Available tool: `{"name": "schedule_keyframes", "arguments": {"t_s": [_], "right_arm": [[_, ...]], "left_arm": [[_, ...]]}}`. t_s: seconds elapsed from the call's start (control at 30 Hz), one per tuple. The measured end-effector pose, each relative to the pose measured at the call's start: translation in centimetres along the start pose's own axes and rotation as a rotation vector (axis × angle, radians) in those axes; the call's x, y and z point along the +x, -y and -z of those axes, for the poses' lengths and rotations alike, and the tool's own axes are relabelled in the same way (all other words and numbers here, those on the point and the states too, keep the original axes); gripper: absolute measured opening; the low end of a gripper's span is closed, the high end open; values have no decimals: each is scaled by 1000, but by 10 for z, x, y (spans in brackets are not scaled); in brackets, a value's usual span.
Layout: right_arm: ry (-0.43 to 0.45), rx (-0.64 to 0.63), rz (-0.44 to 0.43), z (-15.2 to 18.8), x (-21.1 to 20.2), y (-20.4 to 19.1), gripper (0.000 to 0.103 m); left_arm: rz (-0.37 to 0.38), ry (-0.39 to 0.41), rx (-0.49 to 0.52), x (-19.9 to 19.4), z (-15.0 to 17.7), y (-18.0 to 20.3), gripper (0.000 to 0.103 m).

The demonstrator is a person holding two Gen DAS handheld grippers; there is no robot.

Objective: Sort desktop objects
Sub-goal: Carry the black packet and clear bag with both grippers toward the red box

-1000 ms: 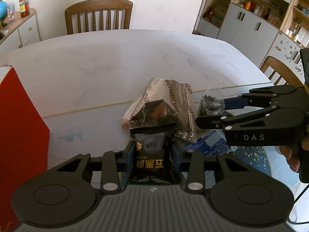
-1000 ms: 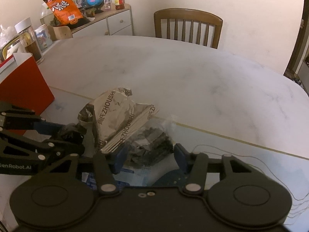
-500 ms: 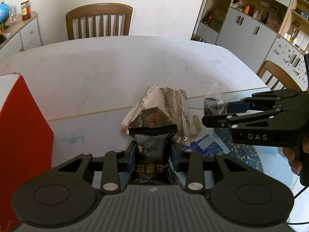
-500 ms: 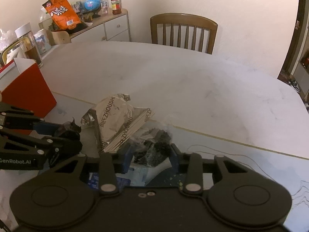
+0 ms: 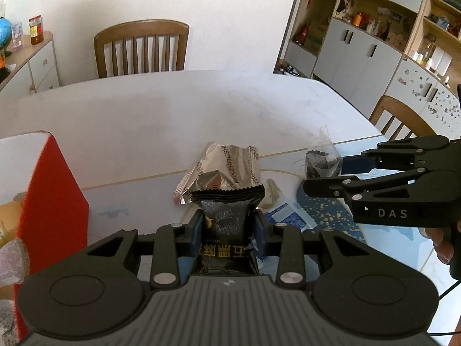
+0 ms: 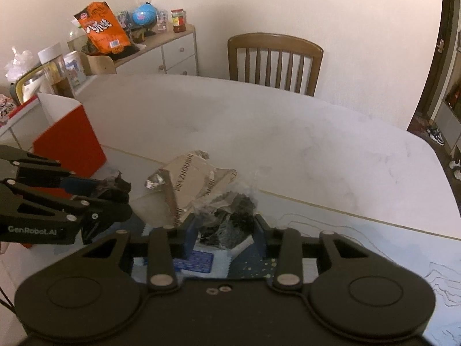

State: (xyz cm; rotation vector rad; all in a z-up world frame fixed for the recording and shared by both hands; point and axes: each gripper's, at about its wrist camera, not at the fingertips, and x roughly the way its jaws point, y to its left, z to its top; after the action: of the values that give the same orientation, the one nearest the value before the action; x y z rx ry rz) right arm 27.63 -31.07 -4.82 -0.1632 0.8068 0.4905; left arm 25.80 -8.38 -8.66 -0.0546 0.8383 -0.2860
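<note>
White table (image 5: 161, 121) – left tongs (image 5: 227, 227) clamped on black snack packet (image 5: 226, 222), right tongs (image 6: 226, 227) gripping clear bag (image 6: 227, 219) of dark bits

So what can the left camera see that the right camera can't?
Only the left view shows the cabinets with shelves and the black snack packet's gold writing. Only the right view shows the orange snack bag and a globe on the sideboard. Both show the silver packet, the red box, the table and a wooden chair.
</note>
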Motion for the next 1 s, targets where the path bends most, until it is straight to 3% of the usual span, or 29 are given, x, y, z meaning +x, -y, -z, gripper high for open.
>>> {"name": "schedule_keyframes", "arguments": {"t_s": [0.53,1.0], "right_arm": [[58,-38,-13,-12,-49,-46,39],[103,-82,-64,-33,-64,-116,39]], "left_arm": [[12,44,13,-67,-1,-6,34],[-16,90,7,-132,8,-52,34]]}}
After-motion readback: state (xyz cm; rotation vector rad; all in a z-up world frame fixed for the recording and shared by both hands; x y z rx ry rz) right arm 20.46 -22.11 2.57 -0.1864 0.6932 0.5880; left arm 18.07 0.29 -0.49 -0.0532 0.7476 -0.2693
